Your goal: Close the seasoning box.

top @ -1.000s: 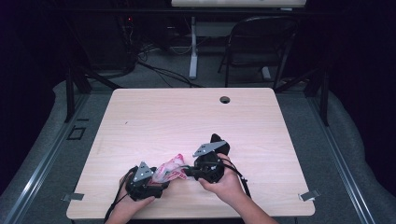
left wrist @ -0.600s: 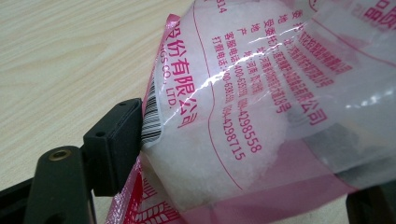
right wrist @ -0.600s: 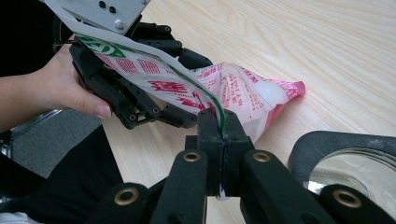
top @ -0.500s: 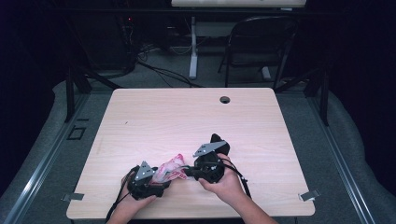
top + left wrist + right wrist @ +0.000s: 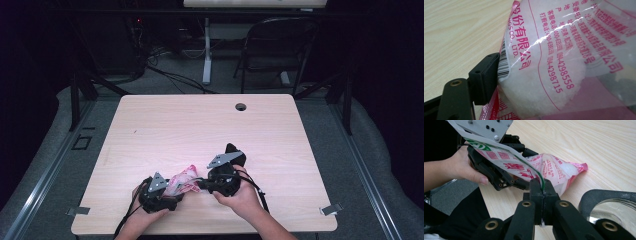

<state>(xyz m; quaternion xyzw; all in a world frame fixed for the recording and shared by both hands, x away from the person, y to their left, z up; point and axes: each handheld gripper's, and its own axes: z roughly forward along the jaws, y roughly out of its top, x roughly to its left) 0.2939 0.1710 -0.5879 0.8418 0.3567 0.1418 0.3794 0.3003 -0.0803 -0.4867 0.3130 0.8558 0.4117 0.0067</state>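
Pink-printed plastic bag [image 5: 182, 181] of white grains sits at the bench's [image 5: 200, 125] near edge, pulled between both hands. Right gripper [image 5: 543, 191] has its jaws clenched on the bag's edge. Left gripper [image 5: 159, 192] grips the other end, though one jaw is hidden behind the plastic. Something glassy with a black rim [image 5: 609, 206] is cut off beside it. Farther back there's a cable hole [image 5: 241, 107], then a chair [image 5: 277, 50] in the dark.

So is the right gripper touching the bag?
Touching. The right gripper view shows the right gripper with jaws shut on the bag's edge.
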